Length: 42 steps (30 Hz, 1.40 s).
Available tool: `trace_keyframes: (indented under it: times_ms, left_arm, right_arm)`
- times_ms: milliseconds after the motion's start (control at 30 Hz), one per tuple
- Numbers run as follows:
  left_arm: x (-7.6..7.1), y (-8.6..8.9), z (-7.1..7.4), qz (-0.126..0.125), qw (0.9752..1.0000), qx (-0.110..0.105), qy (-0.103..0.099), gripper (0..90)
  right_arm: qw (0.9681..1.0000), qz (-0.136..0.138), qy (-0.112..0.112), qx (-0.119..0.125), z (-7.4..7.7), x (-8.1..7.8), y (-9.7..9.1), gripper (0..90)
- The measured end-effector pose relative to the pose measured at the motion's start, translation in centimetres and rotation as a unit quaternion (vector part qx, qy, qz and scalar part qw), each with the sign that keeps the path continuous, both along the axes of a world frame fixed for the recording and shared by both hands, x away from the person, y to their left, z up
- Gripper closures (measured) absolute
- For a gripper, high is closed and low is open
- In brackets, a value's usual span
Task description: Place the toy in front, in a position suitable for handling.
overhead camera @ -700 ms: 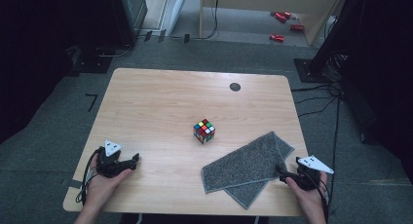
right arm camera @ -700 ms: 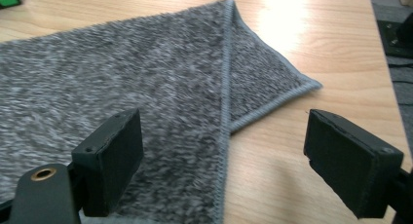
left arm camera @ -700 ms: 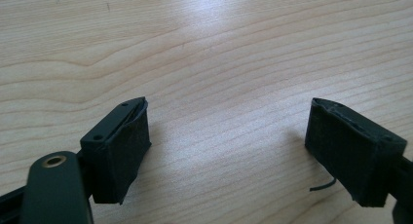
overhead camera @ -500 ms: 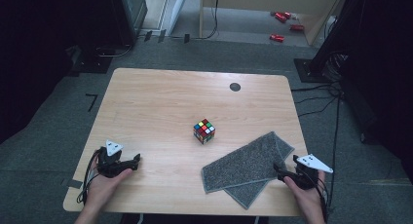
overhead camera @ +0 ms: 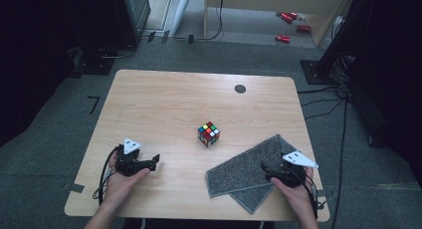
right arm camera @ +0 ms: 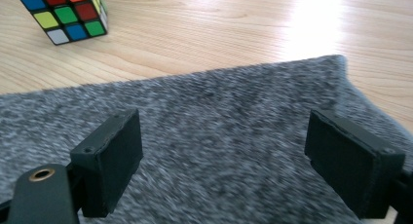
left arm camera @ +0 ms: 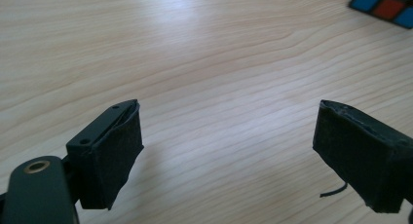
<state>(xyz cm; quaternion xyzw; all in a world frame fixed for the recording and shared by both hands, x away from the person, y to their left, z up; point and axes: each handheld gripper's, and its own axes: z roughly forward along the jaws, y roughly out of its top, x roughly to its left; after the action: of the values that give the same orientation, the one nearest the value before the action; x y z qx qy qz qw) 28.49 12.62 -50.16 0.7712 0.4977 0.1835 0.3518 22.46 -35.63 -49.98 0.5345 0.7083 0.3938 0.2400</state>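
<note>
While the grey cloth (overhead camera: 248, 169) is lying at the near right of the wooden table (overhead camera: 164, 104), it is showing you a coarse, speckled, felt-like nap, dark and light fibres mixed, best seen in the right gripper view (right arm camera: 219, 136). From above it is reading as two overlapping layers: a larger angled sheet on top and a corner of a second layer poking out beneath, toward the table's near edge. Its far corner is pointing away from you, toward the right side of the table.

You are holding the right gripper (overhead camera: 271, 173) over the cloth's near right part; in its own view (right arm camera: 221, 156) the jaws are standing wide apart with the cloth spread under the gap and nothing pinched between the pads, so it is released. Whether the tips are touching the nap cannot be told.

A colour puzzle cube (overhead camera: 208, 134) is sitting near the table's middle, just beyond the cloth and apart from it; blue, red, green, yellow and white tiles are showing (right arm camera: 63, 14).

You are resting the left gripper (overhead camera: 153, 162) at the near left, well apart from the cloth, jaws open over bare wood (left arm camera: 229, 151).
</note>
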Motion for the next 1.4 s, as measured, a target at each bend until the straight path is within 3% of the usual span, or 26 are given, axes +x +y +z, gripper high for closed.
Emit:
trace_keyframes:
  times_ms: [133, 300, 367, 467, 667, 767, 867, 1067, 1167, 1400]
  left_arm:
    - [0.4, -1.3, 0.2, -0.013, 0.9999, -0.003, -0.003, 11.0]
    - [1.3, -4.3, 0.5, -0.045, 0.9988, -0.016, -0.011, 10.9]
    - [1.4, -4.7, 0.5, -0.049, 0.9986, -0.018, -0.012, 10.9]
    - [2.2, -6.3, 0.3, -0.072, 0.9966, -0.039, -0.008, 10.9]
    - [3.2, -8.1, 0.1, -0.086, 0.9955, -0.04, -0.006, 12.2]
    - [3.6, -8.9, 0.0, -0.101, 0.9938, -0.046, -0.002, 12.5]
    - [4.0, -9.8, -0.4, -0.107, 0.9935, -0.04, 0.0, 13.2]
    - [4.9, -11.8, -1.2, -0.114, 0.9931, -0.027, 0.002, 13.9]
    - [4.9, -12.4, -1.2, -0.122, 0.9922, -0.027, 0.0, 13.9]
    - [5.8, -14.5, -1.4, -0.138, 0.9905, -0.006, 0.0, 14.0]
  right_arm:
    - [1.0, 0.005, 0.002, -0.001, 0.0, 0.3, 0.8, 13.7]
    - [0.9995, 0.022, 0.02, -0.008, -0.4, 0.6, 2.1, 12.3]
    - [0.9991, 0.028, 0.031, -0.013, -0.8, 0.6, 2.5, 11.8]
    - [0.9977, 0.036, 0.05, -0.028, -1.3, 0.6, 2.9, 12.5]
    - [0.9966, 0.04, 0.059, -0.041, -1.9, 0.8, 3.2, 13.2]
    - [0.9967, 0.038, 0.059, -0.042, -1.9, 0.8, 3.2, 13.7]
    - [0.9964, 0.035, 0.057, -0.052, -2.1, 0.7, 3.4, 14.4]
    - [0.9967, 0.031, 0.056, -0.049, -2.3, 0.6, 3.4, 14.9]
    - [0.9967, 0.033, 0.056, -0.049, -2.3, 0.6, 3.4, 14.9]
    - [0.9965, 0.036, 0.057, -0.049, -2.3, 0.6, 3.3, 15.0]
